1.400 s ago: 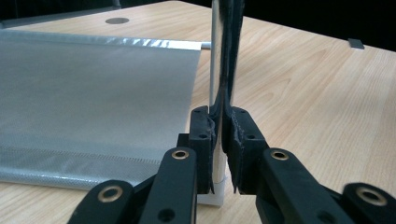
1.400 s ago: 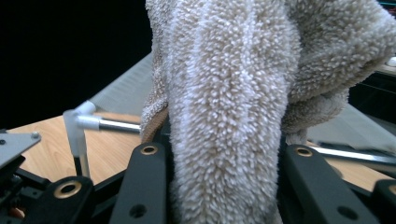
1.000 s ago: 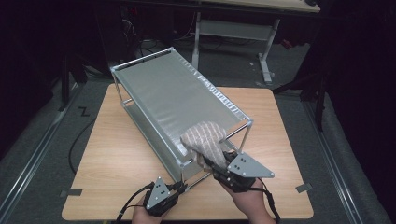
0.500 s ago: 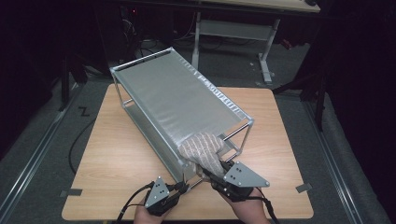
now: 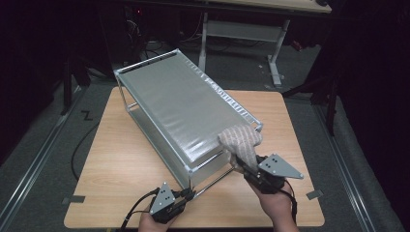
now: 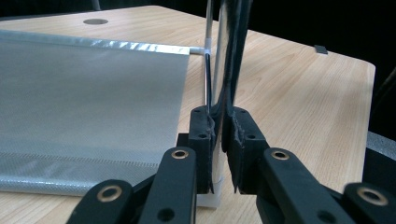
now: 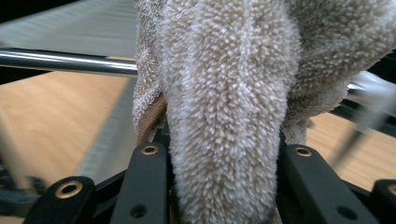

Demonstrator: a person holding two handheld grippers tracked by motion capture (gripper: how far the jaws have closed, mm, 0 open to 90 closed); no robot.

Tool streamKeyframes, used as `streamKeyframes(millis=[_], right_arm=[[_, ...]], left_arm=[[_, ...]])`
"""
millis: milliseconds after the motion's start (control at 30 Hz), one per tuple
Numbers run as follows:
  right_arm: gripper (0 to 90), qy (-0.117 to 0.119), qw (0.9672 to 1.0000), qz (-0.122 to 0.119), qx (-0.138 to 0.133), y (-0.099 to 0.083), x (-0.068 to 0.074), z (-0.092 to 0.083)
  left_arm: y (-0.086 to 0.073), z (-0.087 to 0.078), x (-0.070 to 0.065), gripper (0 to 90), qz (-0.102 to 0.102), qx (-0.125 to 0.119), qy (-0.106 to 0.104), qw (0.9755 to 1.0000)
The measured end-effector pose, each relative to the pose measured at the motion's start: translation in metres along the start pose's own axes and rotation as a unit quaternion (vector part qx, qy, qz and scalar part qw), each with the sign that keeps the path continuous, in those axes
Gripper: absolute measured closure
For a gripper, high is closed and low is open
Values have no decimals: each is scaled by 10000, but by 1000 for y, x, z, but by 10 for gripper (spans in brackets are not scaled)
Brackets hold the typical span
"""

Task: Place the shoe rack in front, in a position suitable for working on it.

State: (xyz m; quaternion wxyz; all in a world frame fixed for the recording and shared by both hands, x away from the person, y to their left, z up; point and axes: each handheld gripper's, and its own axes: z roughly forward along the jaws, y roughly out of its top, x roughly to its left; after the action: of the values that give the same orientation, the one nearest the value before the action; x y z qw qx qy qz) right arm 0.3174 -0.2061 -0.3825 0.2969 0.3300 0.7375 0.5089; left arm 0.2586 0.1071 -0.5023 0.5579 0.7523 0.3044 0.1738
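From the high view, I have a two-tier metal rack (image 5: 179,111) standing slantwise on the wooden table (image 5: 125,164). My left gripper (image 5: 186,195) sits at the rack's near corner, low by the table's front edge, with a cable trailing off to the left. My right gripper (image 5: 240,163) is at the rack's right near corner, and a beige terry cloth (image 5: 240,141) is bunched between it and the top shelf's corner, draped over the edge there.

In the left gripper view, my jaws are pressed tight around the rack's upright corner post (image 6: 219,70), low down, just above its white foot (image 6: 208,198) on the table. The lower shelf (image 6: 88,98) stretches away to the left, and the tabletop runs off to the right.

In the right gripper view, the cloth (image 7: 229,112) is thick and fuzzy between my jaws; I am pinching a fat fold of it, so the jaws stand partly apart around the bulk. Behind it a shiny rail (image 7: 65,60) of the rack crosses level, and the cloth hangs over that rail. The background there is blurred.
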Motion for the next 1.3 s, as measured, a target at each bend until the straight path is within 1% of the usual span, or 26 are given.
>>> streamKeyframes(millis=[67,167,233,267,333,400,433,533,567,600,633,733,800,833,867,900,933,1000,1033,1067,1100,1133,1167,1200,1233,1300], right_arm=[[656,-63,10000,28,11,-1,-3,0],[656,-272,9995,160,71,-4,-16,-1],[656,-454,9984,323,117,-8,-28,-2],[656,-454,9984,323,117,-8,-28,-2],[656,-568,9977,345,151,-10,-32,-2],[656,-566,9973,441,151,-11,-36,-3],[656,-554,9973,455,157,-11,-35,-4],[655,-487,9979,418,131,-10,-33,-4],[656,-448,9981,402,129,-9,-31,-4],[656,-352,9988,320,109,-7,-26,-3],[656,-352,9988,320,109,-7,-26,-3],[656,-183,9996,201,93,-4,-15,-3],[656,-29,9999,107,60,-1,-5,-2],[655,127,9999,-28,38,2,7,-2],[655,127,9999,-28,38,2,7,-2],[655,265,9995,-157,19,5,17,-2],[655,265,9995,-157,19,5,17,-2],[655,489,9983,-310,-16,9,32,-2],[655,672,9969,-416,-24,11,45,-2],[655,672,9969,-416,-24,11,45,-2],[655,852,9948,-548,-41,14,59,-2],[655,852,9948,-548,-41,14,59,-2],[656,961,9934,-628,-77,15,65,-2],[656,1080,9916,-709,-106,17,76,-3],[656,1080,9916,-709,-106,17,76,-3],[656,1117,9907,-776,-101,18,82,-3]], left_arm=[[0,0,0,802,4,4,4,10000],[0,0,0,802,5,12,5,10000],[0,0,0,802,8,14,7,10000],[0,0,0,802,8,14,7,10000],[0,0,0,802,10,15,8,10000],[0,0,0,802,8,15,8,10000],[0,0,0,802,8,16,7,10000],[0,0,0,802,5,15,7,10000],[0,0,0,802,3,15,6,10000],[0,0,0,802,6,16,7,10000],[0,0,0,802,9,17,10,10000],[0,0,0,803,13,13,15,10000],[0,0,0,803,14,9,13,10000],[0,0,0,803,15,11,15,10000],[0,0,0,803,17,9,15,10000],[0,0,0,803,12,10,13,10000],[0,0,0,803,15,9,15,10000],[0,0,0,803,15,11,15,10000],[0,0,0,803,13,10,14,10000],[0,0,0,803,13,10,14,10000],[0,0,0,803,10,9,11,10000],[0,0,0,803,6,10,9,10000],[0,0,0,803,6,9,7,10000],[0,0,0,803,7,8,7,10000],[0,0,0,803,4,7,6,10000],[0,0,0,803,-5,4,0,10000]])
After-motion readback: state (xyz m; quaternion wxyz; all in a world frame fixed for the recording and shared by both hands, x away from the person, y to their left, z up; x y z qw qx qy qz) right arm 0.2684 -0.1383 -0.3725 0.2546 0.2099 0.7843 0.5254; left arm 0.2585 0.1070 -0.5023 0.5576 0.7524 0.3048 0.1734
